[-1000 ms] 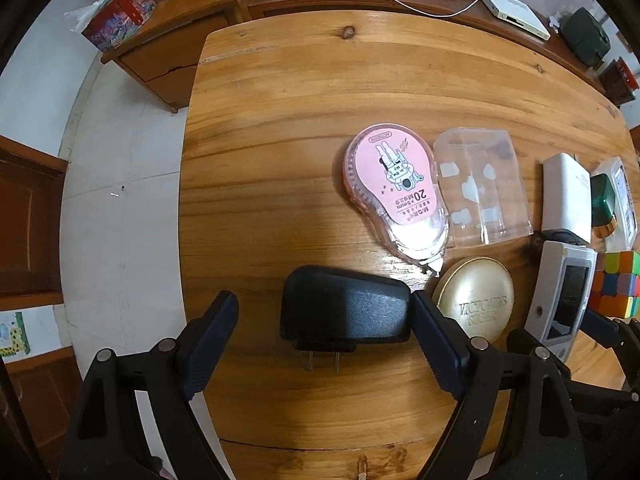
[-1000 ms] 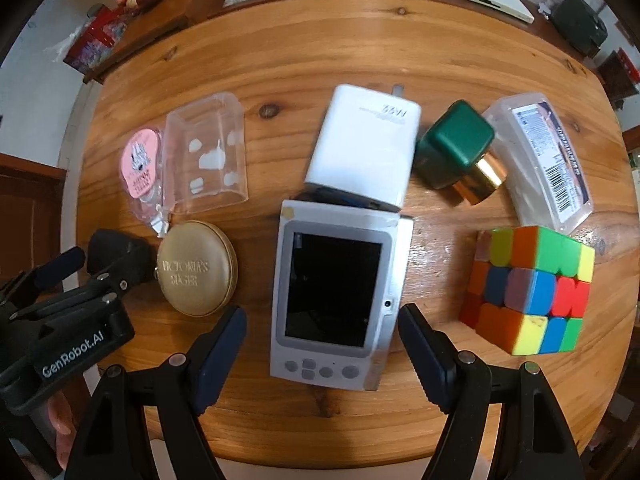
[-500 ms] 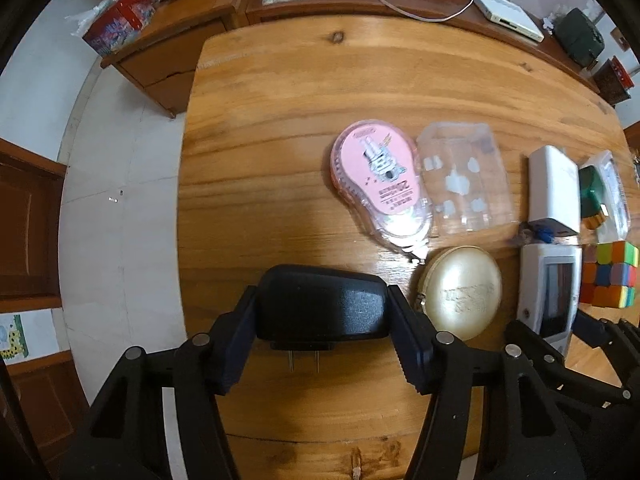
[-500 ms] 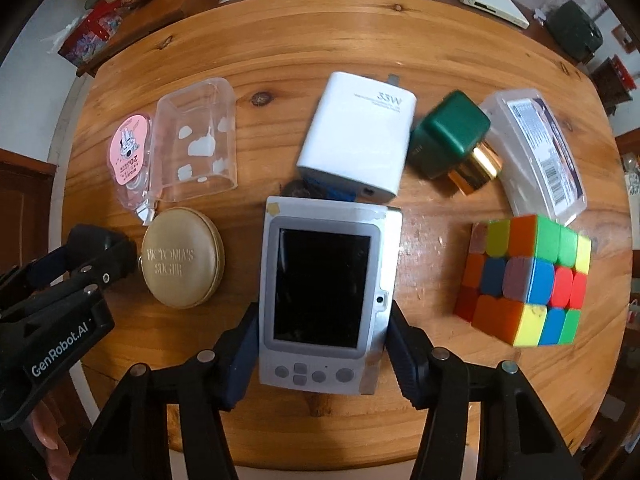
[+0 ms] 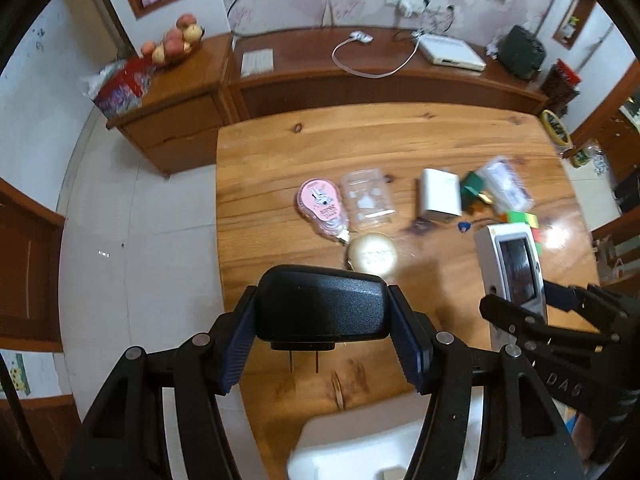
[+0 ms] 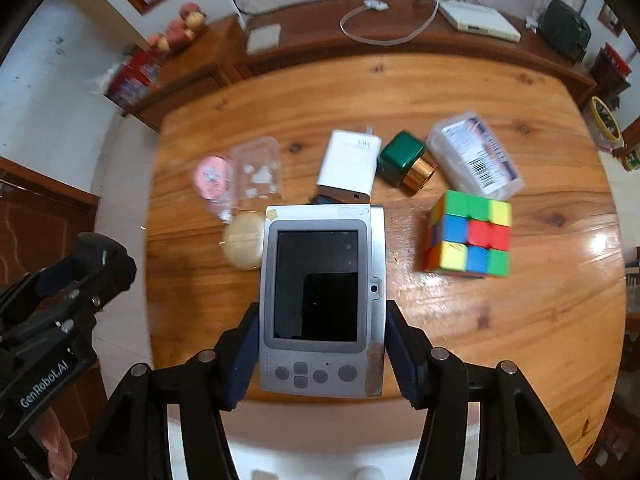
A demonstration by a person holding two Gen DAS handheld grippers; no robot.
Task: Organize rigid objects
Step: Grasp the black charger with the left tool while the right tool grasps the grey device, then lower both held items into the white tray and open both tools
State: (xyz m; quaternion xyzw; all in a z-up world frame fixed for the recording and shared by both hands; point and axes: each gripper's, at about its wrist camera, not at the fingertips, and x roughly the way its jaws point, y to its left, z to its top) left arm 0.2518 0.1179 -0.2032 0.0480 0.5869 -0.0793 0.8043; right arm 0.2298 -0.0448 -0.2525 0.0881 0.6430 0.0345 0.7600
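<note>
My left gripper (image 5: 322,336) is shut on a black plug adapter (image 5: 322,304), its prongs pointing down, lifted above the near edge of the wooden table (image 5: 360,148). My right gripper (image 6: 322,340) is shut on a grey handheld device (image 6: 322,292) with a dark screen, also lifted; it shows at the right of the left wrist view (image 5: 514,264). On the table lie a pink tape dispenser (image 5: 320,204), a clear case (image 5: 368,198), a gold round tin (image 5: 374,258), a white charger (image 6: 350,166), a green and gold box (image 6: 404,160), a clear labelled box (image 6: 476,158) and a colour cube (image 6: 468,236).
A white object (image 5: 360,448) sits below the table's near edge, under both grippers. A wooden sideboard (image 5: 360,68) stands behind the table with a cable, a white box and a fruit bowl (image 5: 172,40). White floor lies to the left.
Both grippers closed on their objects, then lifted them up and back from the table. The table objects now look smaller and farther away.
</note>
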